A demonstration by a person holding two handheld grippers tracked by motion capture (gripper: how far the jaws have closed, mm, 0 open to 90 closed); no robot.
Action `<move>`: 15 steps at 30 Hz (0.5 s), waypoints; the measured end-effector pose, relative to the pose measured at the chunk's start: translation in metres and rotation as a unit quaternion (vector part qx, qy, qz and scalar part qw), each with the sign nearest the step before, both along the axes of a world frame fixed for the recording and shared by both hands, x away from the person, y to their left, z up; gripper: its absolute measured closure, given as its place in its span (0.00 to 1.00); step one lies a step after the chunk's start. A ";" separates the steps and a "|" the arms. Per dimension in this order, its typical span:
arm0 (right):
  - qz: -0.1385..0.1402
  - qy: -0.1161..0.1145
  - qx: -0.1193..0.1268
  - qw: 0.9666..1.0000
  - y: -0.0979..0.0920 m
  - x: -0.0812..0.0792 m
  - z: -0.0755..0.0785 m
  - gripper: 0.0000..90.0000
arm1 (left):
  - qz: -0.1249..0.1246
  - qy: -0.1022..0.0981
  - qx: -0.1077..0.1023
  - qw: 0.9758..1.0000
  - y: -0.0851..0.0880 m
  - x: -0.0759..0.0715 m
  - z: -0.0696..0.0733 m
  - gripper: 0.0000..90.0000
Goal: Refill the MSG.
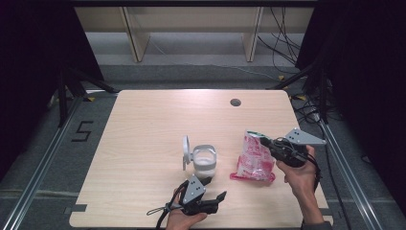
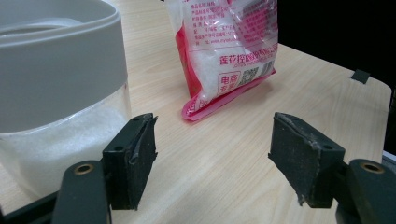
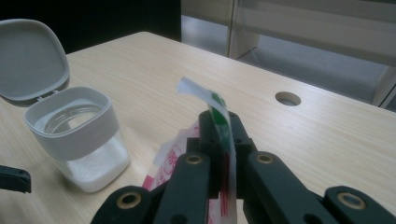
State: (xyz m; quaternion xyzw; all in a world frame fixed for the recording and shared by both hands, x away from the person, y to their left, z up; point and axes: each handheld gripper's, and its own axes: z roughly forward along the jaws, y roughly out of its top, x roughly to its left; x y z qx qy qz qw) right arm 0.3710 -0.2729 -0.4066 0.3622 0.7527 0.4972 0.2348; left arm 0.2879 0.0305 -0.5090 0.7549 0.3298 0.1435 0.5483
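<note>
The right gripper [image 1: 266, 142] is clamped tight on the top edge of the pink-and-clear bag [image 1: 253, 158], w/ the thin plastic strip pinched flat between its pads [image 3: 219, 135]; the bag hangs from that pinch w/ its bottom seam resting on the table [image 1: 143, 120], towards the right edge and a bit nearer the front than the back. Holding it by the top probably keeps the white grains settled at the bottom, so the bag can be tipped w/o spilling. The jar [image 1: 205, 163] stands upright near the middle of the front half of the table, just left of the bag but apart from it. Its grey lid [image 1: 186, 152] is hinged back and stands open on the side away from the bag, leaving the mouth free; that looks like prep for pouring. There's already some white powder in the jar's clear bottom. The left gripper [image 1: 215, 197] sits near the front edge, right in front of the jar, jaws spread wide and holding nothing. In the left gripper view the jar [image 2: 56, 84] is close by its left pad [image 2: 135, 158], not between the pads; likely it's waiting to steady the jar. The small round hole [image 1: 235, 102] near the back edge plays no part.
</note>
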 end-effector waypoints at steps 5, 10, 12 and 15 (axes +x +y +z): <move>-0.008 0.001 -0.016 1.000 -0.003 0.003 -0.003 0.99 | -0.002 0.001 -0.007 1.000 0.000 -0.001 0.000 0.34; -0.019 0.011 -0.009 1.000 -0.003 0.005 -0.007 0.99 | -0.005 -0.003 -0.002 1.000 0.001 -0.001 -0.001 0.34; -0.030 0.017 -0.013 0.999 -0.003 0.004 -0.007 0.98 | -0.008 -0.008 -0.004 1.000 0.001 0.000 -0.001 0.34; -0.019 0.004 -0.019 1.000 -0.006 0.012 -0.010 0.98 | -0.003 0.004 0.001 1.000 0.005 -0.002 0.002 0.32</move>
